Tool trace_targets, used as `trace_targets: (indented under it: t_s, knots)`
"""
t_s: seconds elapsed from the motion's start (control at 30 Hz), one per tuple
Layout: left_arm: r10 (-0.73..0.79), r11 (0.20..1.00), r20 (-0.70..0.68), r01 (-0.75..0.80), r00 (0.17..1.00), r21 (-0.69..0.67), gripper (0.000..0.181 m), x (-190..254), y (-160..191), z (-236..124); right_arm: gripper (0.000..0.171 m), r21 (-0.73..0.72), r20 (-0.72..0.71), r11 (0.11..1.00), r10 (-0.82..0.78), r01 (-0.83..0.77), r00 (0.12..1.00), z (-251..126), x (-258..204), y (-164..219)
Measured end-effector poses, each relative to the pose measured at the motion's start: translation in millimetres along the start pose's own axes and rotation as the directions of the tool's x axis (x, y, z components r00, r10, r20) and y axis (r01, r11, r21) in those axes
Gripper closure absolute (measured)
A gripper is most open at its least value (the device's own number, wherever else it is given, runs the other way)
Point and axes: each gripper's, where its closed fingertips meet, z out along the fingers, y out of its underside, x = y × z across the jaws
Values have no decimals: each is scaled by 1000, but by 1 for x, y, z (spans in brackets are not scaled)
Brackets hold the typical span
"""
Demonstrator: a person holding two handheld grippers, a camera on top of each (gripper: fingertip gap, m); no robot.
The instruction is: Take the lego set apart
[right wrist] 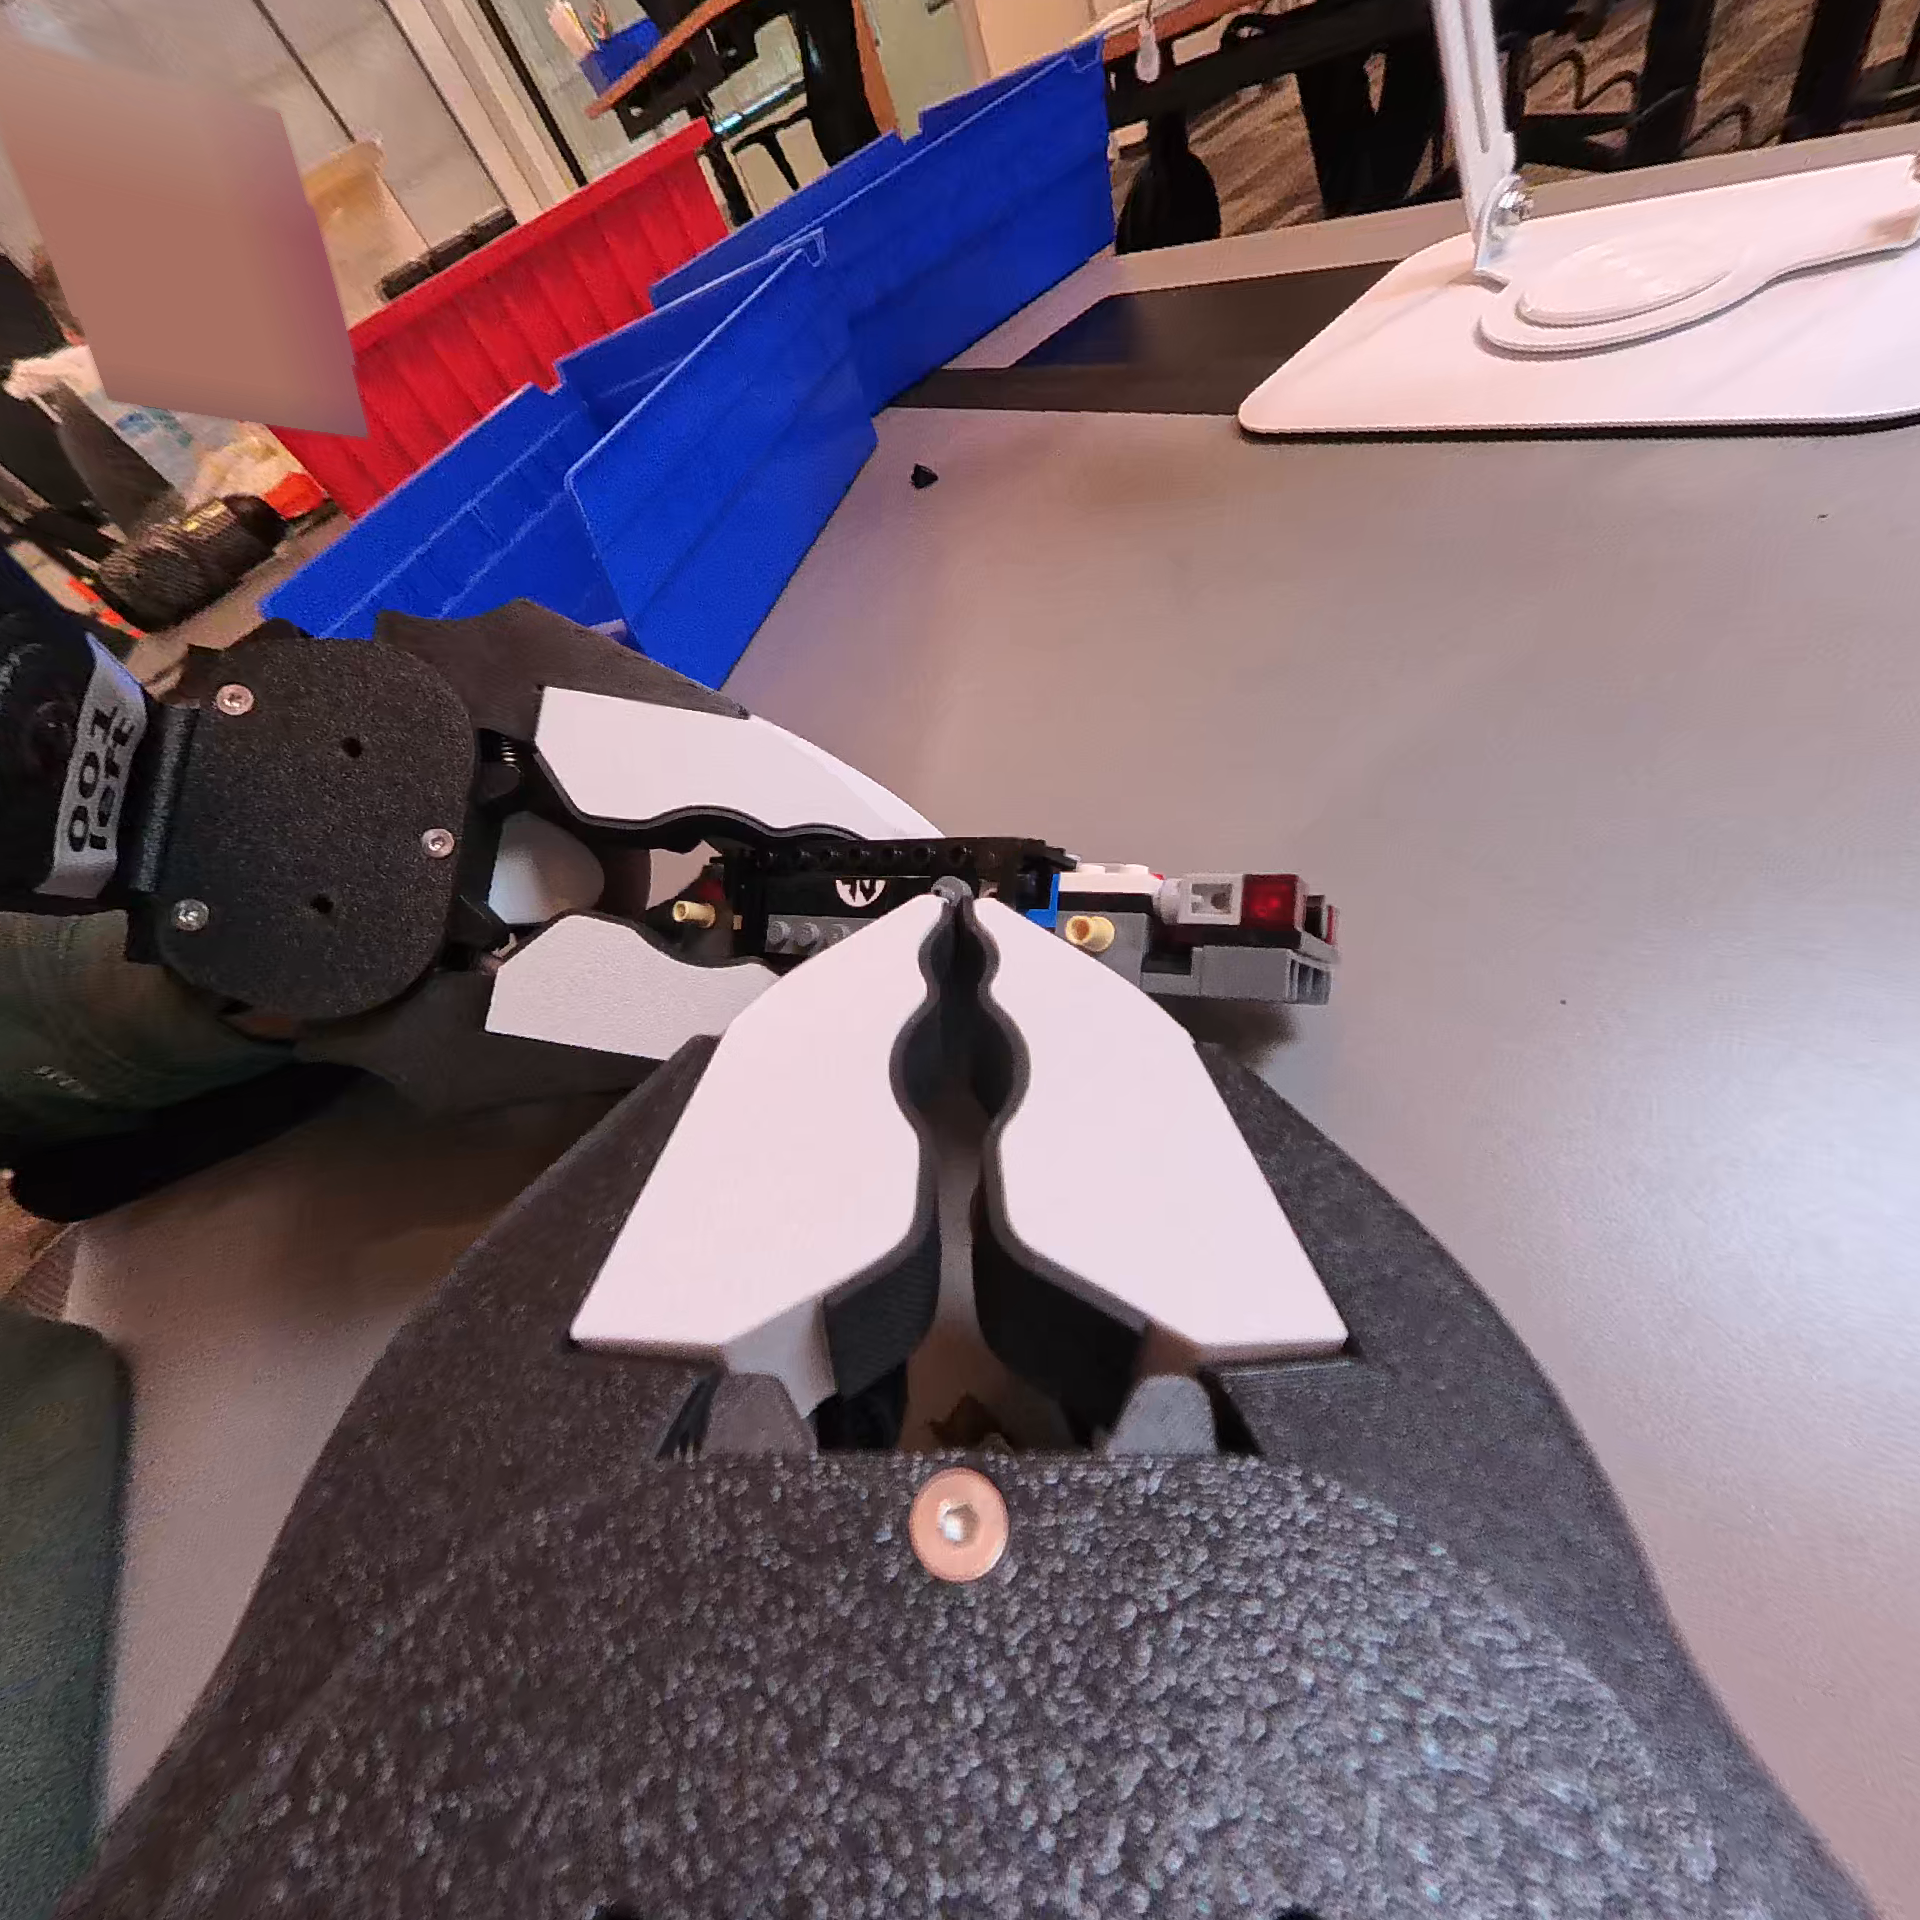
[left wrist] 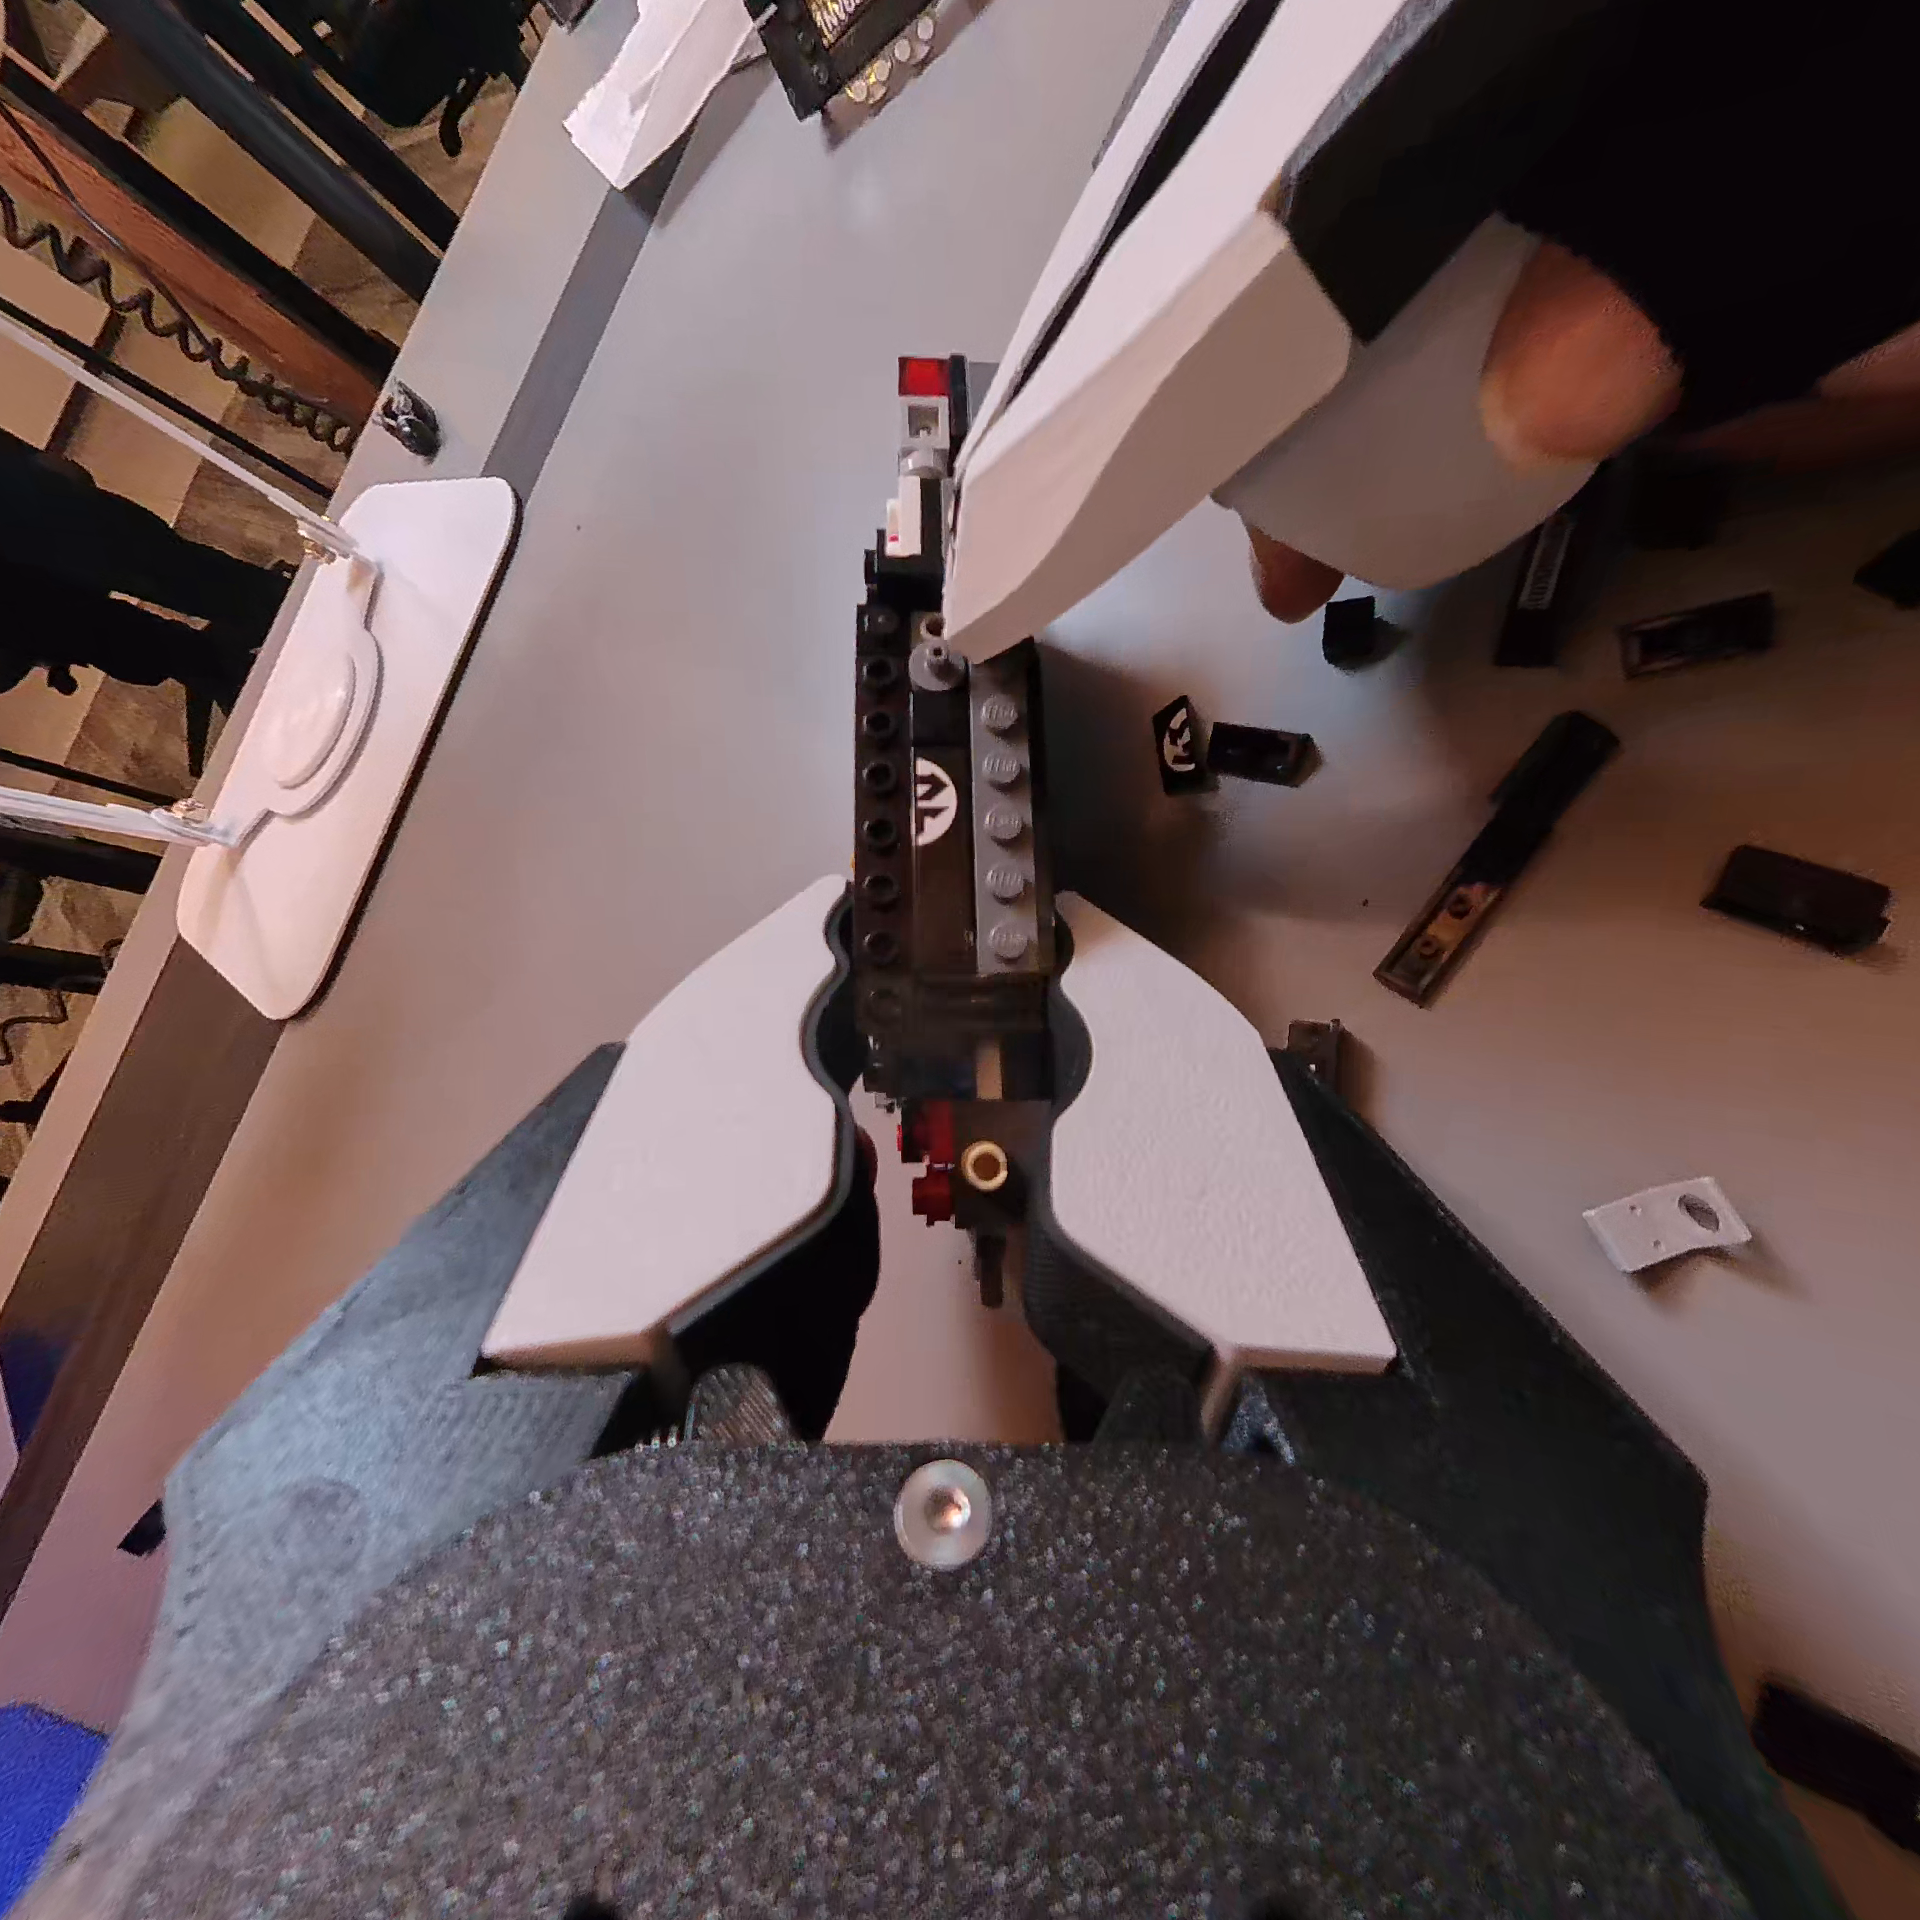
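Bracing the lego set on the grey table and pinching a small round stud off its top.

I am working over the grey table (left wrist: 675, 436), where loose black pieces (left wrist: 1496, 862) are lying to my right, well apart from the build. The lego set (left wrist: 951, 821) is resting along the table, and my left gripper (left wrist: 951, 1023) is clamping its near end, jaws pressed against both sides. My right gripper (right wrist: 958, 906) is coming down on the top, jaws nearly together around what looks like the small grey round stud (left wrist: 938, 663), though the tips are hiding the contact. I judge this a mid-task step: next I am needing a firm hold left and a straight pull upward right.
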Motion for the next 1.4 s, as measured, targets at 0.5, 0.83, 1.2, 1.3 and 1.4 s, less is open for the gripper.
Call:
trace_targets:
  t_s: [0.5,0.83,1.2,1.3,1.4]
  knots:
    - [-43,999,-31,44,999,27,150,-6,1,2,157,25,57,967,-253,252,966,-9,-12,-8]
    - [-69,997,-48,70,996,37,150,0,-2,-1,149,-70,-24,957,-285,283,958,3,-6,5]
    - [-92,996,-27,92,995,-9,150,-1,-1,-1,158,-34,-60,991,-129,127,990,5,-2,2]
    - [-90,996,-22,90,996,-25,150,-1,0,0,158,-23,-49,994,-104,103,993,4,-1,1]
    - [-108,994,-30,107,994,-30,150,-2,-1,0,159,3,-23,998,-69,69,997,2,-2,-2]
